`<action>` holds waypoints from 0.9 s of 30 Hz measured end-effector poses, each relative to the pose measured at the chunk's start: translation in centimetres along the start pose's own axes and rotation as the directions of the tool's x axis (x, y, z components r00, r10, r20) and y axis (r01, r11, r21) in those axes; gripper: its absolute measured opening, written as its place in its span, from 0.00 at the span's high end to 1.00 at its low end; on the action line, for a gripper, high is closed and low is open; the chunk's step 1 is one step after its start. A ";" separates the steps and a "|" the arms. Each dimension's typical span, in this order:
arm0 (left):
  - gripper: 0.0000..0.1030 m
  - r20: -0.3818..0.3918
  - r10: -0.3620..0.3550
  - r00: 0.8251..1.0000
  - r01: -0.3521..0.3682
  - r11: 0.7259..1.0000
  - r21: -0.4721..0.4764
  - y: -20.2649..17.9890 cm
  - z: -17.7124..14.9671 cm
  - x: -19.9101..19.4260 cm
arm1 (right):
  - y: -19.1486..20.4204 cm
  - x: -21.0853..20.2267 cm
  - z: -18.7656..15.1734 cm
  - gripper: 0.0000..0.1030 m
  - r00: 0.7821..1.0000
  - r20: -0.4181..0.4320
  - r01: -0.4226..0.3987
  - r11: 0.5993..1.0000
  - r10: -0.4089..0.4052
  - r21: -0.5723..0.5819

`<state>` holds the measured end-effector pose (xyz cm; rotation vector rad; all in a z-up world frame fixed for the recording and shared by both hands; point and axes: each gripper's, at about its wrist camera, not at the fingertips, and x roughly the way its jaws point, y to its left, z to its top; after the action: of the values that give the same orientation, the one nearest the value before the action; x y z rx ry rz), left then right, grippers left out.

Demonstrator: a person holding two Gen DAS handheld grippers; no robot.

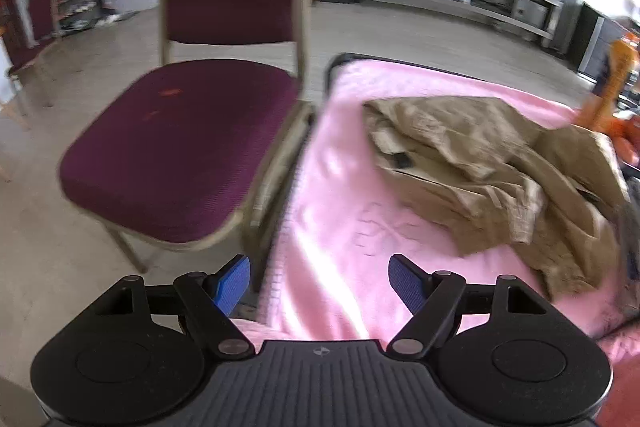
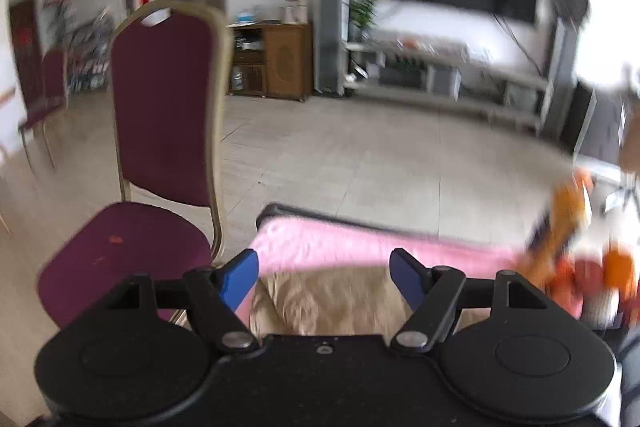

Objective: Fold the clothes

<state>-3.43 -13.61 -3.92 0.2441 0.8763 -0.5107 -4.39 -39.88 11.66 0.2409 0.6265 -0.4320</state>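
Note:
A crumpled tan garment [image 1: 492,167] lies on a pink blanket [image 1: 344,195] that covers a low bed. My left gripper [image 1: 320,281] is open and empty, above the blanket's near left part, short of the garment. My right gripper [image 2: 324,277] is open and empty, held above the tan garment [image 2: 332,299], which shows blurred between and below its blue fingers [image 2: 406,277]. The pink blanket [image 2: 340,247] stretches beyond it.
A maroon chair [image 1: 180,147] with a metal frame stands right against the bed's left edge; it also shows in the right wrist view [image 2: 160,131]. Orange items [image 1: 616,83] sit at the bed's far right. A tiled floor [image 2: 360,155] and a TV stand [image 2: 440,75] lie beyond.

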 end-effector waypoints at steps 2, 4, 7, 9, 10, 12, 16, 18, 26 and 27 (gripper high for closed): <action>0.31 -0.021 -0.041 0.999 0.041 0.999 0.005 -1.0 0.0 0.5 | -3.8 -1.2 -2.5 0.31 0.999 -0.027 -0.030 0.993 0.033 0.115; 0.34 -0.041 -0.075 0.996 0.076 0.997 0.015 -2.3 0.1 1.3 | -7.2 -2.2 -5.1 0.31 0.996 -0.044 -0.070 0.970 0.083 0.233; 0.36 -0.088 -0.125 0.988 0.126 0.992 0.005 -4.0 0.2 2.9 | -11.2 -2.9 -10.1 0.31 0.984 -0.047 -0.140 0.900 0.175 0.412; 0.36 -0.110 -0.150 0.983 0.150 0.989 -0.007 -4.8 0.1 4.0 | -13.3 -2.8 -13.7 0.31 0.975 -0.032 -0.173 0.846 0.218 0.504; 0.36 -0.115 -0.164 0.980 0.164 0.986 -0.011 -5.3 0.1 4.6 | -14.1 -2.5 -15.5 0.31 0.973 -0.025 -0.179 0.820 0.229 0.543; 0.36 -0.117 -0.176 0.977 0.175 0.984 -0.024 -5.9 -0.1 5.7 | -16.0 -1.6 -19.1 0.33 0.971 -0.012 -0.182 0.768 0.241 0.614; 0.40 -0.128 -0.189 0.974 0.182 0.981 -0.065 -6.7 -0.1 8.5 | -19.2 2.5 -25.0 0.56 0.976 -0.059 -0.107 0.692 0.211 0.714; 0.40 -0.141 -0.194 0.971 0.182 0.979 -0.090 -6.9 0.2 10.3 | -20.7 4.5 -27.4 0.58 0.975 -0.094 -0.064 0.663 0.200 0.746; 0.41 -0.214 -0.308 0.927 0.230 0.918 -0.325 -6.8 1.7 18.0 | -23.2 9.3 -32.4 0.57 0.967 -0.166 0.010 0.619 0.195 0.785; 0.41 -0.218 -0.322 0.922 0.235 0.908 -0.346 -6.8 1.8 18.7 | -23.3 9.5 -32.4 0.56 0.967 -0.164 0.009 0.621 0.193 0.784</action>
<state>4.10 -26.25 -17.43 -0.1126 1.2566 -0.6052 -24.83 -52.28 -21.68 1.1884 0.6190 -0.5655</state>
